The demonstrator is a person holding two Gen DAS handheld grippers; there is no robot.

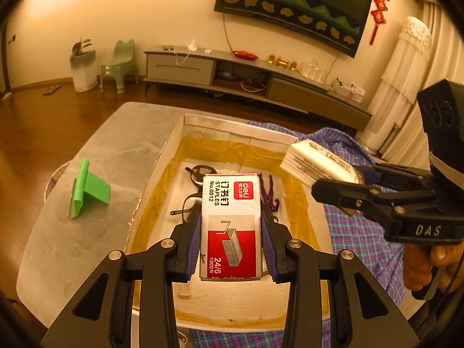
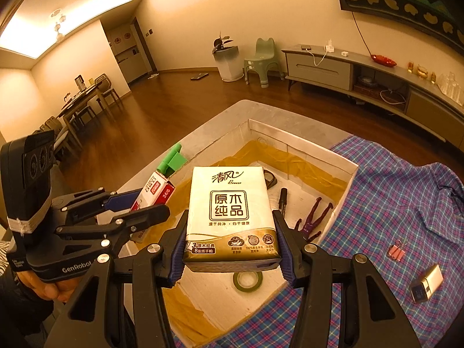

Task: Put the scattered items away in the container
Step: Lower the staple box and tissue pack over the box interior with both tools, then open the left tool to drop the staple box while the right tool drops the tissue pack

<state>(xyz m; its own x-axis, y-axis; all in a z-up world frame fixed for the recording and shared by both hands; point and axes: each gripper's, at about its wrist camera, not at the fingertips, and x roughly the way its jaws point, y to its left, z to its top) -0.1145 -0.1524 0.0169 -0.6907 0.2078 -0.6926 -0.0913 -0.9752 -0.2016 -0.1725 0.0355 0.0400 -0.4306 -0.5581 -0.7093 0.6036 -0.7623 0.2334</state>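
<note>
My left gripper [image 1: 231,226] is shut on a red-and-white staples box [image 1: 231,226], held over the white cardboard box [image 1: 237,129] lined with yellow tape. My right gripper [image 2: 230,229] is shut on a pack of tissues [image 2: 230,211], also above the box; the pack [image 1: 316,163] and that gripper show at the right of the left wrist view. Inside the box lie glasses [image 1: 197,179], a purple figure [image 2: 311,220], a black marker [image 2: 282,200] and a roll of green tape [image 2: 248,279]. The left gripper with the staples box [image 2: 156,192] appears at the left of the right wrist view.
A green stand [image 1: 87,188] sits on the grey table [image 1: 116,145] left of the box. On the plaid cloth [image 2: 391,197] to the right lie pink binder clips [image 2: 397,250] and a small gold device [image 2: 426,285]. A hand holds each gripper.
</note>
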